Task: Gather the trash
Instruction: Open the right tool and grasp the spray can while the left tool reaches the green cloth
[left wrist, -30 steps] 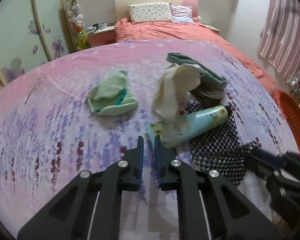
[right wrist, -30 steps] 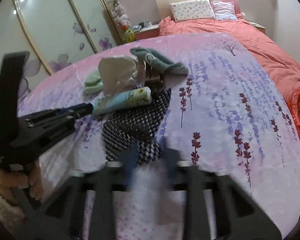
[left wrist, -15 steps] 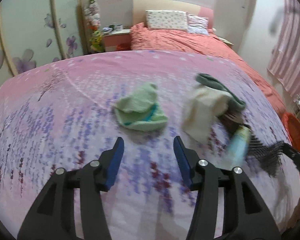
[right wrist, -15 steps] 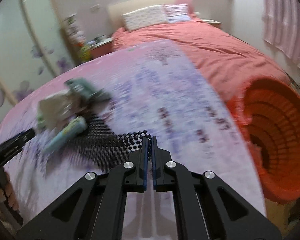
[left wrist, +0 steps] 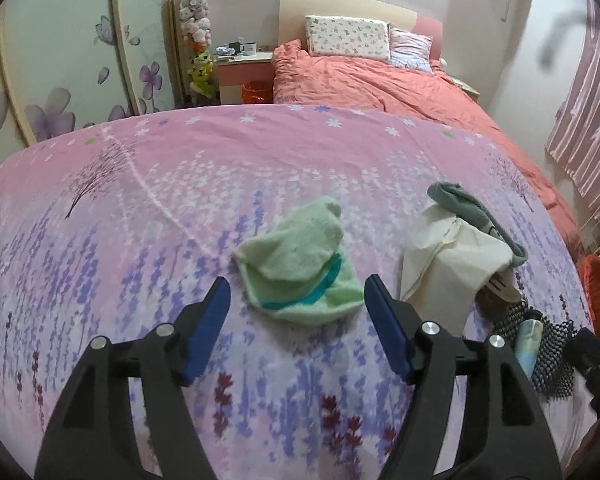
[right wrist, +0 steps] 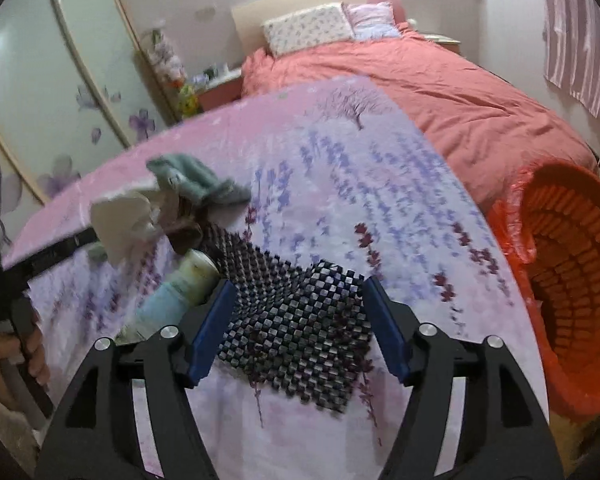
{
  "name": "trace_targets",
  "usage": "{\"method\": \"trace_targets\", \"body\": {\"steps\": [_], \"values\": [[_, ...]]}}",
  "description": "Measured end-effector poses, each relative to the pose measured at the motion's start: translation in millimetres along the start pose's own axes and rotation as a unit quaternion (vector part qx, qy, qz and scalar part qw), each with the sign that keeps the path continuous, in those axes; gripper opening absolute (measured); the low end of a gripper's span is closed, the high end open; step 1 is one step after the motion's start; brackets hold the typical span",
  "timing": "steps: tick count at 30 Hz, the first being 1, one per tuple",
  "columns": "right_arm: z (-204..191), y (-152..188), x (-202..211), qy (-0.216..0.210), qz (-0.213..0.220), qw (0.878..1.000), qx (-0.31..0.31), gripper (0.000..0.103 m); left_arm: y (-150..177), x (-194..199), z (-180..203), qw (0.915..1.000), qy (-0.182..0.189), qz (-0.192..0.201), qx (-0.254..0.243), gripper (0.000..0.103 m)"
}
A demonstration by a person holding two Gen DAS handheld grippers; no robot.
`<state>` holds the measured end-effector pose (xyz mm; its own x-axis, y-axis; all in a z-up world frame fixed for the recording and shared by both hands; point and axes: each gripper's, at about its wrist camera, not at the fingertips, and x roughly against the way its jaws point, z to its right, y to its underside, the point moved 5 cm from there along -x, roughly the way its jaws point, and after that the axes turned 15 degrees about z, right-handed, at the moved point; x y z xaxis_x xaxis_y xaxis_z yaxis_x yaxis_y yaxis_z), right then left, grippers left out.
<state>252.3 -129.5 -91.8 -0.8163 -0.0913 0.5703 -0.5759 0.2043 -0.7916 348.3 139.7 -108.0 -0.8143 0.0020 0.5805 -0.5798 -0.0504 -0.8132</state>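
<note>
Pink lavender-print bedspread [left wrist: 148, 216] in a bedroom, left gripper [left wrist: 296, 300] just spread wide before green cloth [left wrist: 300, 264], right gripper [right wrist: 296, 300] just spread over checkered mesh [right wrist: 296, 312], empty, orange basket [right wrist: 572, 280] beside the bed.

Count of things on the bed and beside it

On the pink sheet [left wrist: 148, 208]: one green cloth [left wrist: 300, 268], one cream cloth [left wrist: 448, 256], one grey-green sock [left wrist: 468, 208], one bottle [right wrist: 180, 292], one black mesh mat [right wrist: 296, 320]. Beside the bed: one orange basket [right wrist: 572, 280]. At the head: two pillows [left wrist: 348, 38]. Two grippers are in view, the left gripper [left wrist: 296, 322] and the right gripper [right wrist: 298, 322].
</note>
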Motion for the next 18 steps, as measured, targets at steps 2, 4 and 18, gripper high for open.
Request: {"method": "trace_targets", "body": {"steps": [2,4,18], "values": [[2.7,1.4,-2.6,0.014,0.0,1.0,0.005,0.067,-0.2,-7.2,2.6,1.0,-0.003,-0.006,-0.004,0.069],[6.4,1.1,-1.6,0.013,0.002,1.0,-0.004,0.067,-0.8,-13.7,4.1,0.9999,-0.005,-0.01,-0.008,0.069],[-26.9,-13.3,9.1,-0.039,0.035,0.999,-0.005,0.059,-0.4,-31.9,5.3,0.9995,0.005,-0.016,-0.028,0.019]]}}
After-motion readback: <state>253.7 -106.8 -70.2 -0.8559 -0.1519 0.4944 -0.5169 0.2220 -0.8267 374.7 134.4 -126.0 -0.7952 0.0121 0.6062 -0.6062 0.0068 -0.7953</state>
